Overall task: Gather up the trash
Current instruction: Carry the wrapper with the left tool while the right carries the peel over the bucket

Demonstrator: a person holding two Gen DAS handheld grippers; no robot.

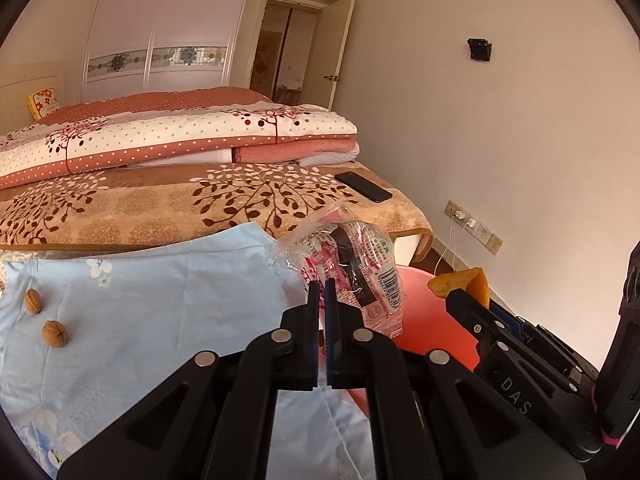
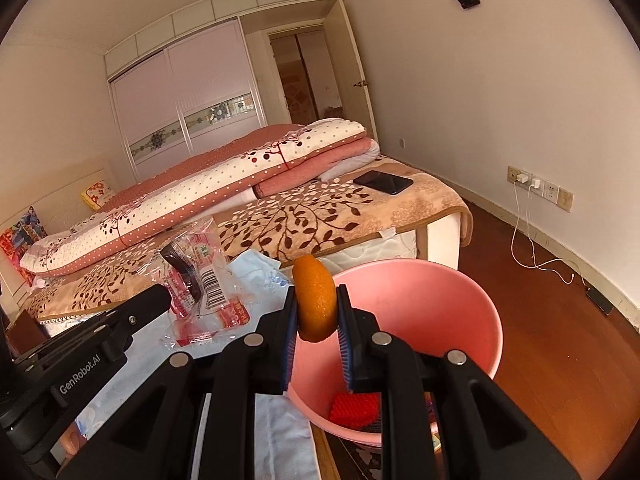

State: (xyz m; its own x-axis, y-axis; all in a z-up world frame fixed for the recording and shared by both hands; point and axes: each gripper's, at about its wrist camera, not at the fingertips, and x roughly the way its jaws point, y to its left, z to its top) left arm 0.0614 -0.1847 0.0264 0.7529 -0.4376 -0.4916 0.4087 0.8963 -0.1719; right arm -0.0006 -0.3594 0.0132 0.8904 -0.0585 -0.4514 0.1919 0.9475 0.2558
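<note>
- My right gripper [image 2: 317, 312], clamped on an orange peel [image 2: 315, 303], hangs over the pink basin [image 2: 452, 300].
- My left gripper [image 1: 322, 292] pinches a plastic wrapper [image 1: 360, 268] beside the basin; neither is dropped yet.
- Red trash [image 2: 354, 405] lies inside the basin.

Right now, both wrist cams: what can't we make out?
- Pink basin: in the right wrist view the right gripper, shut on the orange peel, covers most of its bottom; only a red item shows.
- Plastic wrapper print: too small to read in either view.
- Left gripper pinch on the wrapper: contact spot hidden behind the fingers, left wrist view.
- Walnuts: outside the right wrist view.
</note>
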